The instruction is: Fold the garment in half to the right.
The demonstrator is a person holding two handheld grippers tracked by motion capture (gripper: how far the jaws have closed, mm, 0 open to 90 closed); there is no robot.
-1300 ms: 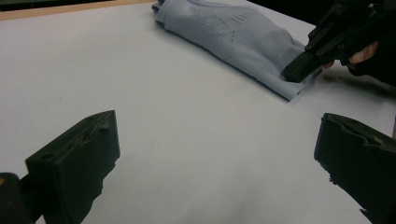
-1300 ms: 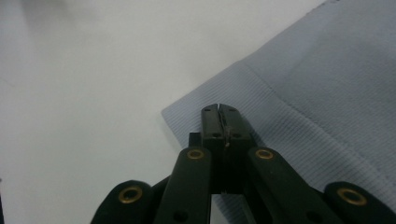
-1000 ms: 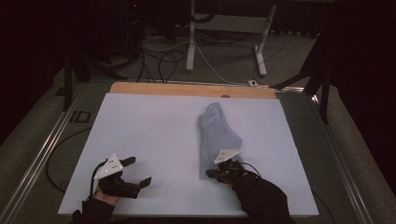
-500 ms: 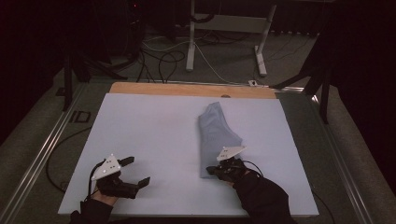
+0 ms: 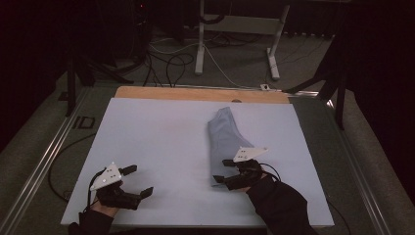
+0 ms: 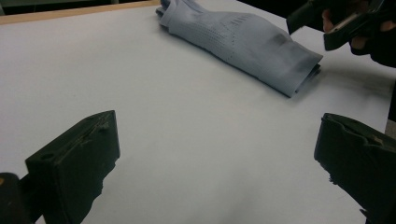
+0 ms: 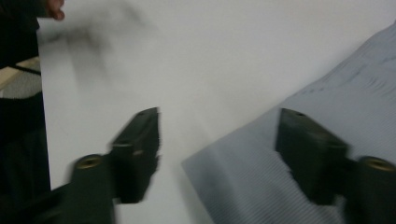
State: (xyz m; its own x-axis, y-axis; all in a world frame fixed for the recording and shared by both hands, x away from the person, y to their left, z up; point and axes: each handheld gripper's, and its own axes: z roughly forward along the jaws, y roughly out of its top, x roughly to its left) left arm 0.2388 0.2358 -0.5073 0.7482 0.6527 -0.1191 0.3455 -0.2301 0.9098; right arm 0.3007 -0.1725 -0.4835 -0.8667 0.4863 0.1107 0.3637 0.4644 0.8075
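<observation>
Folded grey cloth [image 5: 226, 142] lies right of centre on the white bench [image 5: 151, 142]. The right hand-held gripper [image 5: 230, 172] has just opened, jaws wide over the cloth's near corner, gripping nothing. The left hand-held gripper [image 5: 138, 181] is open, empty. A careless withdrawal could snag and unfold it.

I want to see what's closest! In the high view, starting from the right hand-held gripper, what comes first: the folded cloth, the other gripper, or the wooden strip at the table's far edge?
1. Folded blue-grey cloth, right beside the right hand-held gripper.
2. Left hand-held gripper, near-left of the white board.
3. Wooden strip, along the far edge.
</observation>
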